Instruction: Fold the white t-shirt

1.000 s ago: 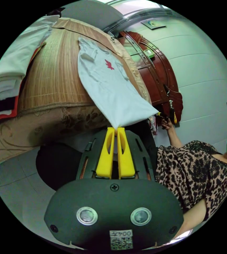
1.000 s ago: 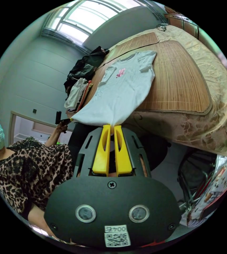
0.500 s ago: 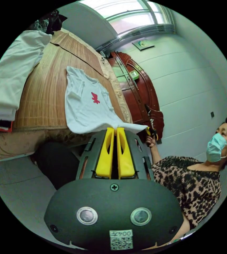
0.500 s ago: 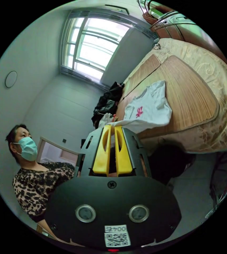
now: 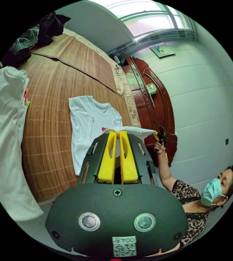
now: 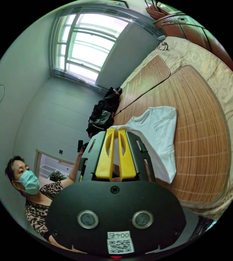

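Note:
A white t-shirt (image 5: 87, 127) with a small red print lies on the bamboo mat (image 5: 51, 108) of a bed, its upper half flat and its hem lifted above it. My left gripper (image 5: 118, 132) is shut on one hem corner. My right gripper (image 6: 117, 130) is shut on the other hem corner, with the t-shirt (image 6: 160, 130) spreading out beyond its yellow jaws. In the left gripper view the right gripper (image 5: 157, 136) holds the far end of the raised hem, which hides most of the red print.
A white garment (image 5: 2, 141) hangs over the mat's near edge at the left. Dark clothes (image 6: 104, 112) are piled at the mat's far side. A dark wooden headboard (image 5: 149, 108) stands behind the bed. The person (image 6: 32, 195) in a patterned top stands beside it.
Both grippers have carried the hem up and over the bed toward the collar, so the shirt's lower half now hangs doubled above its upper half. Both cameras have swung to look down on the mat.

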The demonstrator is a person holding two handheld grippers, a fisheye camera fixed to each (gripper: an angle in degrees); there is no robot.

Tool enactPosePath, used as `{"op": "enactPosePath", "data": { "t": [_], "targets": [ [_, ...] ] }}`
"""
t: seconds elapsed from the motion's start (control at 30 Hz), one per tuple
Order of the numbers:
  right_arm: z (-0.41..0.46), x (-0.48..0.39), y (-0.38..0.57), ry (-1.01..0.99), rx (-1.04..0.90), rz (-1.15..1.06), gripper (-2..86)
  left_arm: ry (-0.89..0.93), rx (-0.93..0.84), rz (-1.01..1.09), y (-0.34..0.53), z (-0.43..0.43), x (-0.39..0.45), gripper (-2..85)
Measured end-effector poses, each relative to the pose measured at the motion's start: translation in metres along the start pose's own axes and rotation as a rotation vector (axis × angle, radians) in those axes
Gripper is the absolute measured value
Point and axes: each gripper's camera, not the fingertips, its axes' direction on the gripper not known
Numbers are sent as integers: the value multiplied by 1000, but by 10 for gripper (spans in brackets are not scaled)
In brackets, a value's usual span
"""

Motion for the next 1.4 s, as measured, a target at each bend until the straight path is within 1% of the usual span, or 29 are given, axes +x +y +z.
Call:
{"op": "enactPosePath", "data": {
  "t": [0.13,0.23,0.37,0.43,0.5,0.57,0.63,0.67,0.7,0.73,0.8,0.87,0.9,0.93,0.97,1.03,1.07,1.1,1.2,1.23,1.3,1.33,1.37,1.4],
  "targets": [
    [62,63,-76,52,-54,47,33,-47,-22,-46,-61,37,-44,28],
    [111,118,-118,59,-78,101,34,-37,-38,-124,-111,83,-104,32],
    [182,199,-154,88,-155,199,41,-41,-63,-200,-140,134,-163,46],
    [207,237,-159,91,-155,290,55,8,-60,-270,-146,163,-203,71],
    [222,271,-161,78,-117,390,79,69,-11,-327,-143,175,-229,89],
    [224,300,-157,-3,9,463,92,155,63,-364,-137,179,-247,96],
    [217,309,-152,-51,120,492,90,236,179,-388,-124,174,-258,98],
    [213,307,-146,-48,186,499,86,247,203,-395,-121,172,-258,97],
    [212,302,-145,-38,204,473,84,241,247,-387,-113,168,-253,91],
    [219,282,-146,1,176,383,81,224,269,-367,-110,166,-246,88],
    [252,244,-150,120,33,246,73,103,305,-276,-98,168,-207,77],
    [327,181,-146,264,-265,-8,53,0,303,-197,-91,179,-173,70],
    [349,166,-143,298,-335,-68,47,-97,294,-132,-87,191,-149,65],
    [391,141,-134,348,-458,-175,24,-138,289,-99,-85,198,-138,61],
    [430,122,-128,366,-550,-249,9,-182,264,-29,-82,217,-116,54],
    [480,108,-129,337,-657,-283,1,-198,191,86,-81,253,-88,43],
    [510,106,-134,312,-725,-274,-2,-247,114,165,-81,280,-69,36],
    [523,105,-138,316,-748,-268,-3,-316,51,239,-78,305,-52,30],
    [565,100,-174,438,-762,-228,-6,-452,-83,399,-64,356,-12,21],
    [569,96,-194,478,-721,-200,-7,-478,-123,438,-57,371,0,19],
    [560,80,-225,541,-561,-172,-7,-495,-164,485,-48,387,19,15],
    [548,65,-240,560,-439,-166,-7,-494,-172,501,-45,392,27,14],
    [538,47,-248,558,-364,-181,-7,-500,-184,537,-40,402,43,13],
    [535,38,-249,560,-343,-193,-7,-512,-195,585,-38,413,61,11]
  ]
}}
